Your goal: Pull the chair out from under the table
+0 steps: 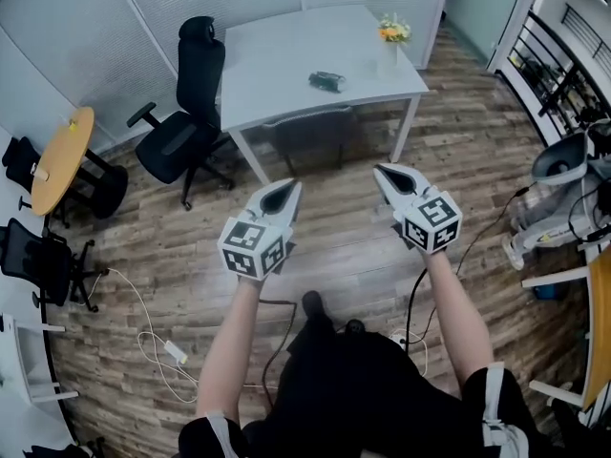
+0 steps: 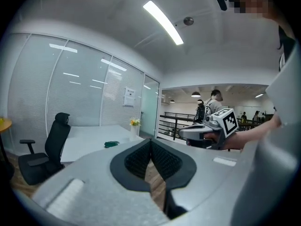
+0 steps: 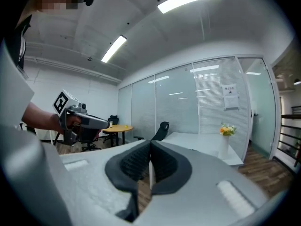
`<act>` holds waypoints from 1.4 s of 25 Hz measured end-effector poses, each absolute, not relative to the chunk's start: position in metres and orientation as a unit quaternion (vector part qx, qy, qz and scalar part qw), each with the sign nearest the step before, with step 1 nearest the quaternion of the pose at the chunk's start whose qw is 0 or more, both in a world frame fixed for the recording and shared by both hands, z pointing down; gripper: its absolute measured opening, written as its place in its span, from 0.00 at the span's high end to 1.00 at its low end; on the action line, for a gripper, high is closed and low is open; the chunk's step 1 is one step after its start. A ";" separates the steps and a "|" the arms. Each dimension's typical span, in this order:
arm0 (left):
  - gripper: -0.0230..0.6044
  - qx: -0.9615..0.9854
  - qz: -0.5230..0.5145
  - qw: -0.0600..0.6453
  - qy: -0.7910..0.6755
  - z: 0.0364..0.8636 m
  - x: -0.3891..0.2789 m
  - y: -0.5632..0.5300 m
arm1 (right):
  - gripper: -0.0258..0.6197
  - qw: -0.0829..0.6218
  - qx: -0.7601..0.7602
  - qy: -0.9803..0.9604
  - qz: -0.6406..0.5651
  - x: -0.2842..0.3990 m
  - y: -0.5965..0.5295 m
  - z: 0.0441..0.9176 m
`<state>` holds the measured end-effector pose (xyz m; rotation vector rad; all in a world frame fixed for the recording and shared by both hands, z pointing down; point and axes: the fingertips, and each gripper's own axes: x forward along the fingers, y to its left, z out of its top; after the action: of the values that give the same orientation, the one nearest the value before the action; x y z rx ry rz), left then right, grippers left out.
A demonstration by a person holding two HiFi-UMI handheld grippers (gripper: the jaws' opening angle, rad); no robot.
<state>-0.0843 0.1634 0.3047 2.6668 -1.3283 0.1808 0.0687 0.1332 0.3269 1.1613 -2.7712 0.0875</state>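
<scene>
At your far left stands a round wooden table [image 1: 62,160] with black swivel chairs [image 1: 43,260] near it, and a white charger cable [image 1: 153,337] trails over the plank floor [image 1: 334,246] below them. Next comes a black office chair [image 1: 181,122] with a headrest, parked just beside the left end of the white table [image 1: 286,60].

The grey chair [image 1: 310,136] you are after is pushed in under that table's near edge, between the front legs. Only its backrest and a little of the seat show below the top. A small dark green item [image 1: 326,81] lies on the tabletop above it.

Your left gripper [image 1: 289,189] hangs over the floor in front of the table, aimed at the grey chair but well apart from it. In the left gripper view its claw [image 2: 151,142] is pressed together with nothing between the pads, only floor showing past them.

Your right gripper [image 1: 382,172] sits level with the left one and near it, also short of the table and touching nothing. In the right gripper view its claw [image 3: 150,145] is likewise pressed together and empty.

Further right, a vase of flowers [image 1: 393,31] stands upright at the table's far right corner. Beyond it a black railing [image 1: 563,65] runs along the room's edge, and grey and white equipment [image 1: 563,165] stands on the floor at your far right; what kind it is cannot be told.
</scene>
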 end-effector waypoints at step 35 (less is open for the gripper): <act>0.95 0.871 0.045 0.103 -0.478 0.336 -0.153 -0.013 | 0.96 0.064 0.369 -0.924 0.072 -0.003 -0.029 0.360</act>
<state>-0.1534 -0.0128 0.3363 2.5711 -1.4107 0.1329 -0.0030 -0.0288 0.3602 1.1154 -2.7915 0.2165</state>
